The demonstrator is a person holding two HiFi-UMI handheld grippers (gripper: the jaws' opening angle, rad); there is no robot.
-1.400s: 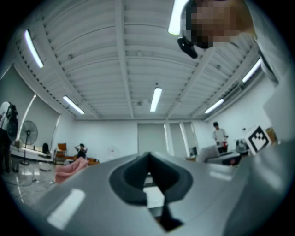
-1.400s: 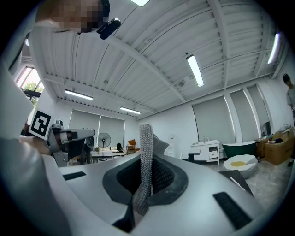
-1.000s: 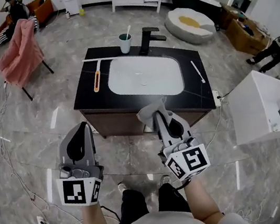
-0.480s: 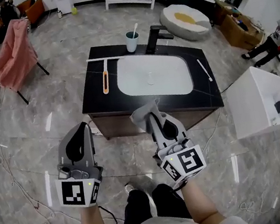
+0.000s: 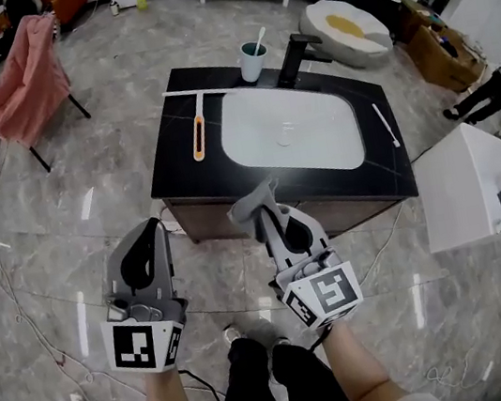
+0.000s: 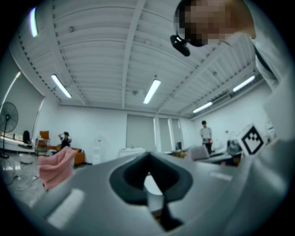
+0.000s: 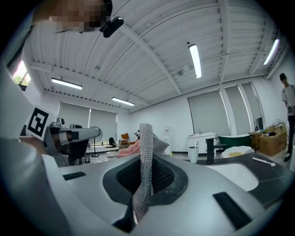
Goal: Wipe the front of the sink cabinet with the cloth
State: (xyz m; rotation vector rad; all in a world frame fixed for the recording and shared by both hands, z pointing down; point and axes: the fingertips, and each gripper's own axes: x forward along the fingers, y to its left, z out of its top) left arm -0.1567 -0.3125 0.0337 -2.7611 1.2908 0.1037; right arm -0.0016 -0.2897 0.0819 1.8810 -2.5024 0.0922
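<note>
Two grippers are held out before the sink cabinet (image 5: 226, 224). The right gripper (image 5: 267, 209) is clamped on the grey knitted cloth (image 7: 144, 159), which is pinched between its jaws and stands up past their tips as a narrow fold. From the head view the cloth hangs just at the front edge of the black countertop (image 5: 178, 150), above the brown cabinet front; whether it touches the wood cannot be told. The left gripper (image 5: 148, 233) is off to the left of the cabinet and clear of it, jaws pressed together on nothing.

Each gripper's cube carries black-and-white square markers.

On the countertop, a white basin (image 5: 291, 128) sits in the middle, with a black faucet (image 5: 295, 56) and a teal cup (image 5: 253, 61) behind it, an orange-handled tool (image 5: 197, 137) to its left and a thin white stick (image 5: 385, 124) to its right. The floor (image 5: 48, 238) is glossy grey marble tile. A chair draped in pink fabric (image 5: 21, 81) stands well apart, and a white box (image 5: 467, 187) sits near the cabinet's right side.
</note>
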